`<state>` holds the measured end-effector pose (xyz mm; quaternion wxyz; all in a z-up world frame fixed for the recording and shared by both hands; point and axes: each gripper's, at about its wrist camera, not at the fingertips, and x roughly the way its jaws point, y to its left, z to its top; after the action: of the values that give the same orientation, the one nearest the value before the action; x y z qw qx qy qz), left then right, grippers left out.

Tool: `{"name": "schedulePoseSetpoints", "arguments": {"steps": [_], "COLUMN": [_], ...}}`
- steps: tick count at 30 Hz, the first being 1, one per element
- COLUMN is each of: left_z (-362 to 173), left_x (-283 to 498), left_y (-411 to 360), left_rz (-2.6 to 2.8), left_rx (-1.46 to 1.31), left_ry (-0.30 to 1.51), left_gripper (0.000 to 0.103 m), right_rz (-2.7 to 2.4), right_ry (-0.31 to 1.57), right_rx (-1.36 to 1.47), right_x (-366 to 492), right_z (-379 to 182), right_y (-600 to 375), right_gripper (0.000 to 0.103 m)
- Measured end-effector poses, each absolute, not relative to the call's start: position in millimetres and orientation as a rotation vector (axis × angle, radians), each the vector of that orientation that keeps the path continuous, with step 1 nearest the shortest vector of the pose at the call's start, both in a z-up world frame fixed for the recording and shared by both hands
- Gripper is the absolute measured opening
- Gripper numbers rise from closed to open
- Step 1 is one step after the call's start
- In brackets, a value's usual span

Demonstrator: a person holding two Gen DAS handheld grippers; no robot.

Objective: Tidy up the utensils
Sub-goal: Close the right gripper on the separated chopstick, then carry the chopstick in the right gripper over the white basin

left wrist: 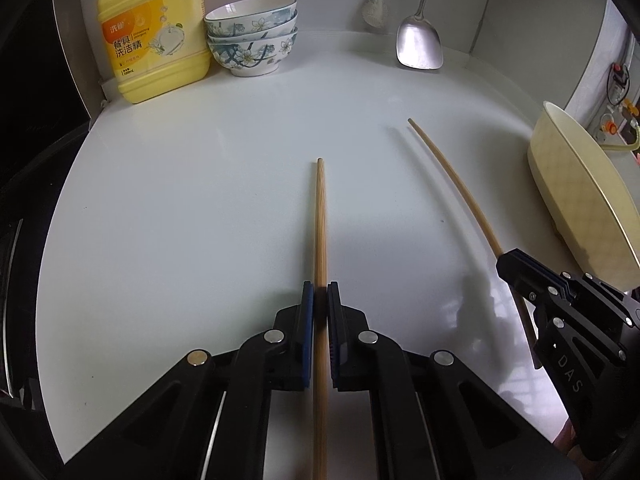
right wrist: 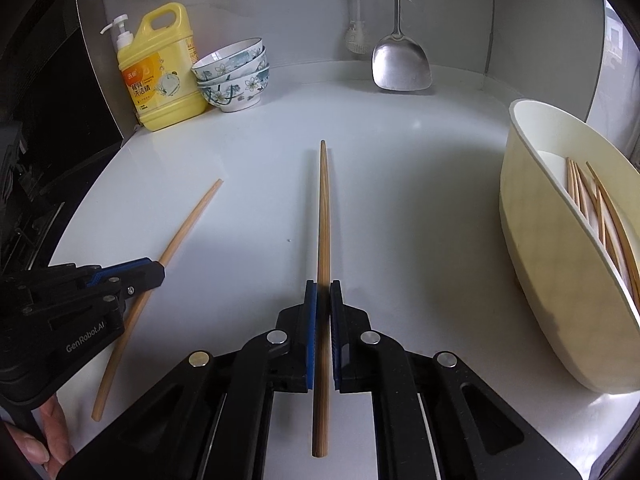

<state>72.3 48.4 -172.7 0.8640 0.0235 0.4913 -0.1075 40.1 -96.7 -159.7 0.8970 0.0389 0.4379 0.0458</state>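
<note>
My left gripper (left wrist: 320, 290) is shut on a wooden chopstick (left wrist: 320, 220) that points forward over the white counter. My right gripper (right wrist: 323, 288) is shut on a second wooden chopstick (right wrist: 323, 220), also pointing forward. In the left wrist view the right gripper (left wrist: 508, 260) shows at the right with its chopstick (left wrist: 452, 176). In the right wrist view the left gripper (right wrist: 158, 274) shows at the left with its chopstick (right wrist: 180, 232). A cream oval holder (right wrist: 532, 216) at the right holds several chopsticks (right wrist: 600, 212); it also shows in the left wrist view (left wrist: 576, 196).
At the back left stand a yellow dish soap bottle (left wrist: 154, 36) and three stacked floral bowls (left wrist: 254, 36). A metal spatula (left wrist: 420, 40) and a white brush (left wrist: 374, 10) hang at the back wall. A dark appliance (right wrist: 52, 92) borders the counter's left side.
</note>
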Motion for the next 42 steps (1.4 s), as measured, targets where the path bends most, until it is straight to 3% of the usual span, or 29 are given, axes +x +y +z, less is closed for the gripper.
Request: {"name": "schedulePoseSetpoints", "arguments": {"steps": [12,22,32,42], "left_z": [-80,-7,-7,-42], "left_x": [46,33,41,73], "left_y": [46,-63,-204,-262], "left_rz": [-0.371,-0.601,-0.649,-0.601], "left_rx": [0.157,0.184,0.198,0.262], "left_ry": [0.933,0.807,0.811,0.928], "left_gripper": [0.007,0.007,0.007,0.007], "right_rz": [-0.003,-0.223,-0.248,-0.197], "right_ry": [0.847,0.756,0.767,0.824], "right_rx": [0.18,0.216,0.267,0.338], "right_x": [-9,-56,-54,-16], "right_z": [-74,-4,-21,-53], "right_y": [-101,-203,-332,-376], "right_gripper": [0.006,0.006,0.006,0.006]}}
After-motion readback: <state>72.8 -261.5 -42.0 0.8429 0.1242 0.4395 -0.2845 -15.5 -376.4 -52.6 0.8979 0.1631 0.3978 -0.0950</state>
